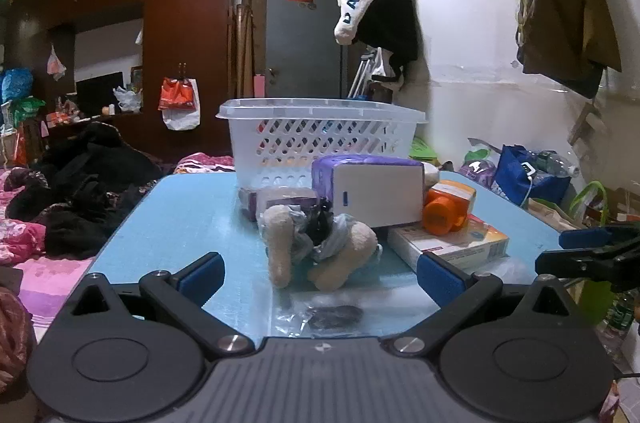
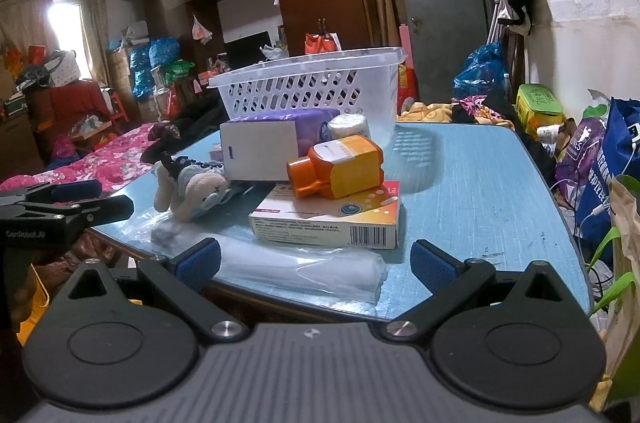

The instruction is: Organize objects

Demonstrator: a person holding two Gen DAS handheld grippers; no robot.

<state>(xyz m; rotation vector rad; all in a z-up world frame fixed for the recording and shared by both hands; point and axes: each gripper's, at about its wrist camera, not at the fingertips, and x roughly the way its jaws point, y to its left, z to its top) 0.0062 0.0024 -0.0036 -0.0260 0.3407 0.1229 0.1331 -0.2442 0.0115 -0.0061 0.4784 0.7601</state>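
A white slotted basket (image 1: 320,139) (image 2: 312,87) stands at the far side of the blue table (image 1: 180,223) (image 2: 472,191). In front of it lie a purple tissue pack (image 1: 372,191) (image 2: 276,143), an orange bottle (image 1: 448,209) (image 2: 340,167) on a flat medicine box (image 1: 452,243) (image 2: 332,219), and a plush toy (image 1: 316,243) (image 2: 192,183). My left gripper (image 1: 320,273) is open and empty, just short of the toy. My right gripper (image 2: 316,261) is open and empty, over a clear plastic bag (image 2: 320,271) near the box.
A small dark item in clear wrap (image 1: 332,315) lies at the near table edge. A bed with pink bedding (image 1: 32,231) is to the left. Bags (image 2: 600,159) crowd the floor to the right. Clothes hang on the wall (image 1: 380,7).
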